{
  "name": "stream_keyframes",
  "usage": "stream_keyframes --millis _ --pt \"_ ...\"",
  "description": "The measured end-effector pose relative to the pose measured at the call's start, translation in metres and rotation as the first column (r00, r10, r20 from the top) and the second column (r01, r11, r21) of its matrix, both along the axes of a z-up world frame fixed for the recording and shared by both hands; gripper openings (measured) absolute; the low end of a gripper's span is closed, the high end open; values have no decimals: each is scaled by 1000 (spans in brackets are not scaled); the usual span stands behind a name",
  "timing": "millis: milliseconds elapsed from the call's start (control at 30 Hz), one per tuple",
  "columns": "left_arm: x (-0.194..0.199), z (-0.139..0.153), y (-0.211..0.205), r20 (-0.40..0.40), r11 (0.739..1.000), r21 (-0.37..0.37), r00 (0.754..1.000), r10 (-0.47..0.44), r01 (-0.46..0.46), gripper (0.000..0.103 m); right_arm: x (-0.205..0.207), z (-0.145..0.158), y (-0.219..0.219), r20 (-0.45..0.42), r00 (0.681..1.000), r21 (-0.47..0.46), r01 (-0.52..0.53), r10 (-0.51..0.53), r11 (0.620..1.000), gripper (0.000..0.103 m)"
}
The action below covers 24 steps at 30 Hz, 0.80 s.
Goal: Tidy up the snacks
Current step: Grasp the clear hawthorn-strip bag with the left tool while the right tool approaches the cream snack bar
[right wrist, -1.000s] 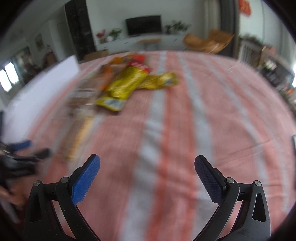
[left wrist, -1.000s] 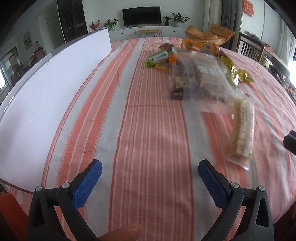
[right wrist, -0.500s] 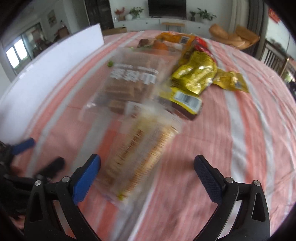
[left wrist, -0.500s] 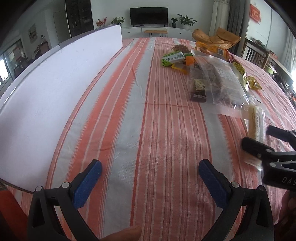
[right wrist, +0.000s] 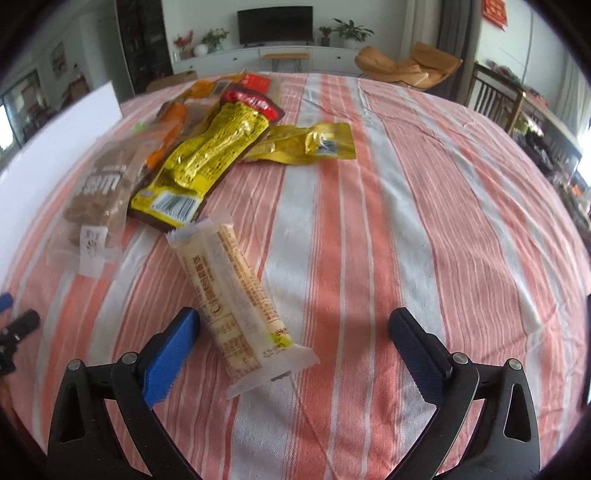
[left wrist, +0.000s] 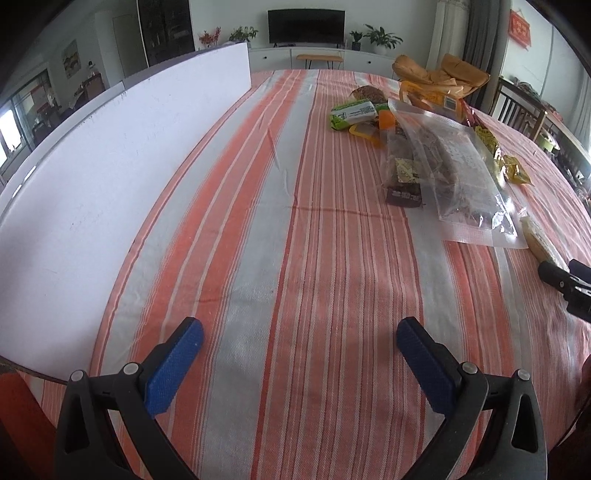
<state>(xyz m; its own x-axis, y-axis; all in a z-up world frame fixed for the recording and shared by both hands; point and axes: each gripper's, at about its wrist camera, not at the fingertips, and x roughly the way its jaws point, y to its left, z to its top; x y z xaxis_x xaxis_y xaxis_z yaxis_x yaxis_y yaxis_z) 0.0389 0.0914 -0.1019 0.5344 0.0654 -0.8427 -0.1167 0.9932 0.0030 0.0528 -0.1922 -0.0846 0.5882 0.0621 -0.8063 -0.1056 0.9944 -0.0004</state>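
A table draped in an orange-and-white striped cloth [left wrist: 295,258] is seen in a daylit living room, with a white board [left wrist: 110,166] stood along its left edge. A dark television [left wrist: 306,22] is mounted above a long white cabinet [right wrist: 258,55] on the far wall, flanked by potted plants [left wrist: 380,37]. A tan lounge chair [right wrist: 410,70], wooden chairs [right wrist: 495,99] and grey curtains [left wrist: 476,33] are visible at right.

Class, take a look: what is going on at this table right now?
A person is sorting snacks on a striped tablecloth. The open right gripper is over the near end of a cracker pack, not gripping it. The open left gripper holds nothing, over bare cloth. Other snacks lie piled beyond.
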Motion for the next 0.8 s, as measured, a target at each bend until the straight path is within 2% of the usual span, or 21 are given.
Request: stream_keyframes --millis 67,267,433,533,600,633,733,800 --pt "2 0 0 -6 1000 -2 1000 9 -9 103 -6 -3 3 3 1000 4 -4 4 1000 103" --pt "0 -1 -2 6 999 1 999 40 -40 103 14 -9 0 1 1000 1 -2 2 1000 103" --pt "-1 -1 -1 5 1000 -2 1000 19 -19 103 9 -8 -1 2 1000 -1 2 -2 1000 103" --pt "1 2 -1 -29 1000 -24 1000 -4 3 103 11 -8 -1 2 1000 -2 4 -4 1000 103" --pt "3 14 -4 -3 996 -82 1000 -18 18 103 11 -8 0 2 1000 -3 3 -3 1000 103" --pt "8 28 -9 36 993 -108 999 -39 42 103 11 -8 -1 2 1000 -3 3 -3 1000 103" --pt "31 63 -38 106 989 -88 988 -113 122 103 11 -8 0 2 1000 -3 4 -4 1000 103" --pt "50 78 -58 120 982 -87 980 -156 167 103 11 -8 0 2 1000 -3 3 -3 1000 103"
